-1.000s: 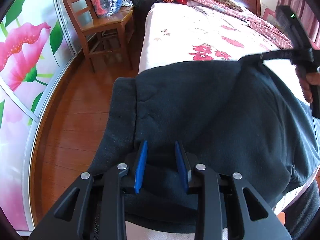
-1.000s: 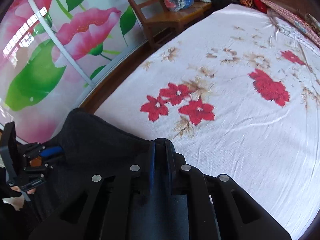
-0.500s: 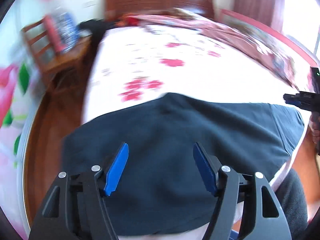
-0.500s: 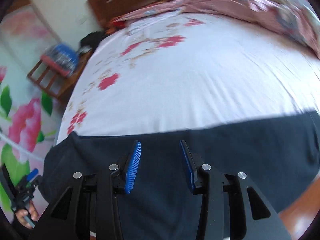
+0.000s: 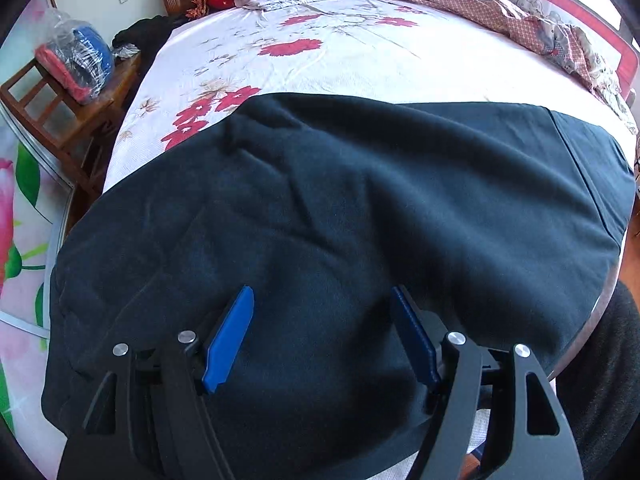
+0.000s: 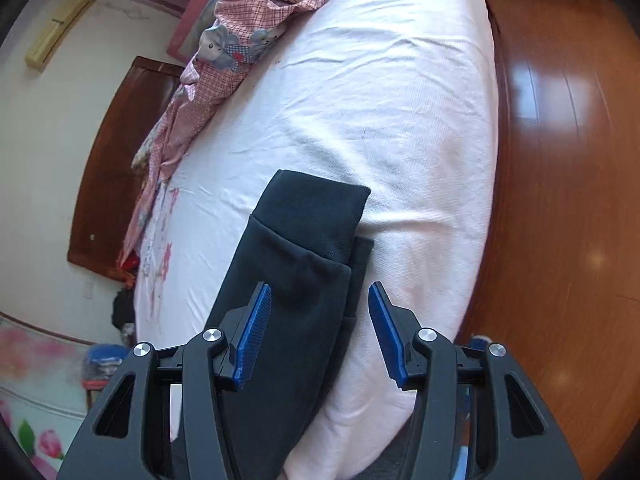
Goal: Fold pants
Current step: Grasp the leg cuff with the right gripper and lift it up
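Note:
Dark navy pants (image 5: 360, 220) lie spread across the near end of the bed, with the ribbed cuffs (image 5: 592, 176) at the right. My left gripper (image 5: 322, 292) hovers over the middle of the fabric, open, its blue pads (image 5: 230, 340) wide apart and holding nothing. In the right wrist view the pants (image 6: 296, 320) run away from me and end in the cuffs (image 6: 320, 208). My right gripper (image 6: 319, 286) is over that leg end; its jaws are opening, with the cloth below and between the pads (image 6: 254, 336) but not pinched.
The bed sheet (image 5: 360, 60) is white with red flowers. A checked quilt (image 5: 520, 24) is bunched along the far right side. A wooden chair (image 5: 60, 120) with bagged clothes (image 5: 72, 60) stands to the left. Wooden floor (image 6: 560, 160) lies beyond the bed edge. A person's dark trouser leg (image 5: 600, 380) is at lower right.
Both grippers have let go of the pants and opened. The pants now lie flat across the bed. My right gripper swung along them to the cuff end; the left shifted over their middle.

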A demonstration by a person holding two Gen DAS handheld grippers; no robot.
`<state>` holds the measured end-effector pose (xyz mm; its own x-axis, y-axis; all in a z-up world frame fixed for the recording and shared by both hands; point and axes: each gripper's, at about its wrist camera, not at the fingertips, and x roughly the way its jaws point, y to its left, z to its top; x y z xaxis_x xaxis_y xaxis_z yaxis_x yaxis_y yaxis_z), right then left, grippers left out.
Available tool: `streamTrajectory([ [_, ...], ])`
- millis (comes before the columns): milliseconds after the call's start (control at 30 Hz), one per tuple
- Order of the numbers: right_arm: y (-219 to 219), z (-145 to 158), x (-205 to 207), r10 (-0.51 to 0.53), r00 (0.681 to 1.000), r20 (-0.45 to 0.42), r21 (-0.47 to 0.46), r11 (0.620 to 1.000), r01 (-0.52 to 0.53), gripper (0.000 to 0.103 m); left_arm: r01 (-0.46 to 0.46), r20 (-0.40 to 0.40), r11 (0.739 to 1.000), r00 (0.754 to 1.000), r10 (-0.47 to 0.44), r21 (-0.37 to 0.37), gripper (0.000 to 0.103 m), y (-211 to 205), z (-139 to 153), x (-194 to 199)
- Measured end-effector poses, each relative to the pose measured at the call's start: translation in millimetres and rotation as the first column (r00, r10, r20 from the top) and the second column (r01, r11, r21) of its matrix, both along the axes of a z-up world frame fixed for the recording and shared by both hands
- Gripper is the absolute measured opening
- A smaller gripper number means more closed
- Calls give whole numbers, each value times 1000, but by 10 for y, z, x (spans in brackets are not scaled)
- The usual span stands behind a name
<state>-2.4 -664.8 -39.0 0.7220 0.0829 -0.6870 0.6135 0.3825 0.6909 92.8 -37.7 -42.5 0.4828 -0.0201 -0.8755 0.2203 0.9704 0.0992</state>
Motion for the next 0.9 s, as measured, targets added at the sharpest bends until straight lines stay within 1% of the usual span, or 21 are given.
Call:
streamTrajectory([
  [33,-20,-45,38,-3,1000,22,21,1000,3,50,-1,0,1000,1000,1,6,71,-9,4,-5],
  [100,-47,-95,79,-32,999,0,37,999,32,50,-8,-8,1000,1000,8,14,71,-26,11,-3],
  [133,-52,-116,115,-27,999,30,53,998,25,50,-13,-11,1000,1000,13,16,71,-44,22,-3],
  [167,-47,-130,141,-29,999,21,46,999,28,50,-17,-13,1000,1000,18,15,72,-50,29,6],
  [200,-48,-146,185,-35,999,-15,29,999,36,50,-22,-17,1000,1000,22,14,72,-53,32,8],
  [233,-47,-153,216,-27,1000,13,33,999,26,50,-25,-21,1000,999,25,13,72,-51,32,12],
  [267,-48,-156,247,-20,999,31,25,1000,19,43,-27,-22,1000,999,27,13,72,-53,34,13],
  [300,-40,-144,277,-15,1000,-7,-13,1000,15,21,-26,-23,1000,999,27,13,72,-50,34,7],
  [333,-34,-130,292,-5,1000,-6,-24,1000,5,15,-26,-26,1000,999,26,13,72,-46,38,5],
  [367,-34,-109,274,-15,1000,14,-23,1000,15,13,-31,-29,999,999,31,10,72,-36,46,2],
  [433,-44,-32,225,-32,999,29,-37,999,33,12,-49,-33,999,998,49,-16,72,40,81,13],
  [500,-91,16,174,-62,998,15,-59,996,63,11,-87,-28,996,996,86,-29,77,176,82,13],
  [533,-119,16,178,-59,998,6,-73,996,59,11,-114,-37,993,993,113,-32,79,258,43,21],
  [567,-146,-21,168,-78,997,-15,-69,995,77,11,-128,-53,990,991,125,-51,79,322,-2,38],
  [600,-165,-73,145,-98,995,-18,-46,994,97,11,-143,-61,986,988,138,-85,79,397,-32,32],
  [633,-160,-92,132,-106,994,-7,-47,993,106,11,-142,-53,985,989,138,-96,79,419,-33,14],
  [667,-120,-89,125,-103,994,-29,-84,991,100,11,-125,-36,989,992,122,-83,79,405,-43,-19],
  [700,-98,-122,130,-101,994,-52,-99,991,95,11,-111,-32,992,994,109,-59,79,383,-69,-44],
  [767,-95,-152,76,-117,992,-45,-81,990,113,11,-86,-12,996,996,85,-33,79,347,-84,-109],
  [833,-63,-156,105,-109,989,-97,-120,988,97,11,-88,-14,995,996,87,-50,79,379,-73,-119],
  [900,-32,-80,118,-126,987,-100,-126,986,113,11,-86,-24,995,996,85,-58,79,405,-69,-121],
])
